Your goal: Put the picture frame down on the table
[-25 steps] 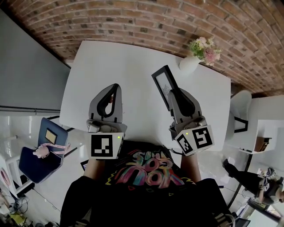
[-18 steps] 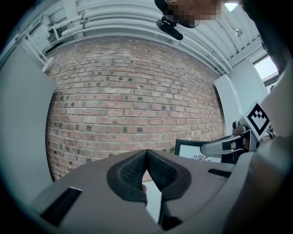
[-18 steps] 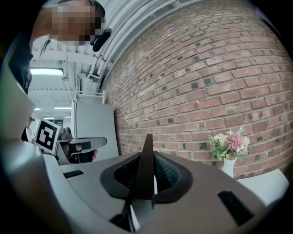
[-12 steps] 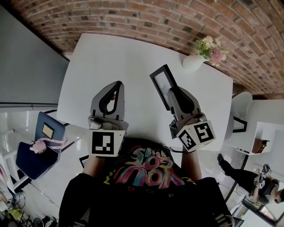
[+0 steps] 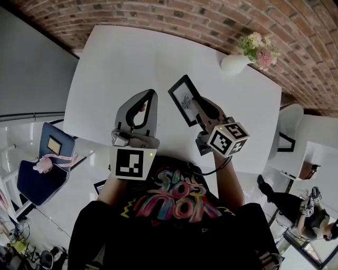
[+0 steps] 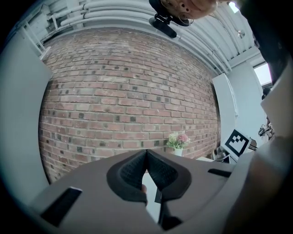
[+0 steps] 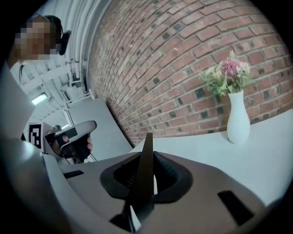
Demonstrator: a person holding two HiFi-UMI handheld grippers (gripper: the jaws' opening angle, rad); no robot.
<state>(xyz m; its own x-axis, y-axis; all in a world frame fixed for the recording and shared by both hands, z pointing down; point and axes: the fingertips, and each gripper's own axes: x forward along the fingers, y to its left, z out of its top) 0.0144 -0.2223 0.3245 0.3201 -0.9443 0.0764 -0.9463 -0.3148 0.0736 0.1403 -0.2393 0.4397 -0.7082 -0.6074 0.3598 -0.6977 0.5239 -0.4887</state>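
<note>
My right gripper (image 5: 196, 104) is shut on a black picture frame (image 5: 182, 98) with a white mat and a small drawing. It holds the frame tilted above the white table (image 5: 121, 58), near the table's middle. In the right gripper view the frame (image 7: 145, 157) shows edge-on between the two pads. To its left, my left gripper (image 5: 149, 95) hovers over the table's near part. Its pads (image 6: 137, 167) meet with nothing between them.
A white vase (image 5: 234, 63) with pink and white flowers stands at the table's far right corner, also seen as the vase (image 7: 238, 121) in the right gripper view. A brick wall (image 5: 185, 16) runs behind the table. A blue chair (image 5: 45, 169) stands at the left.
Both grippers have come down toward the table. The right one has rolled, so the frame's face now tilts more upward and sits further left in the head view.
</note>
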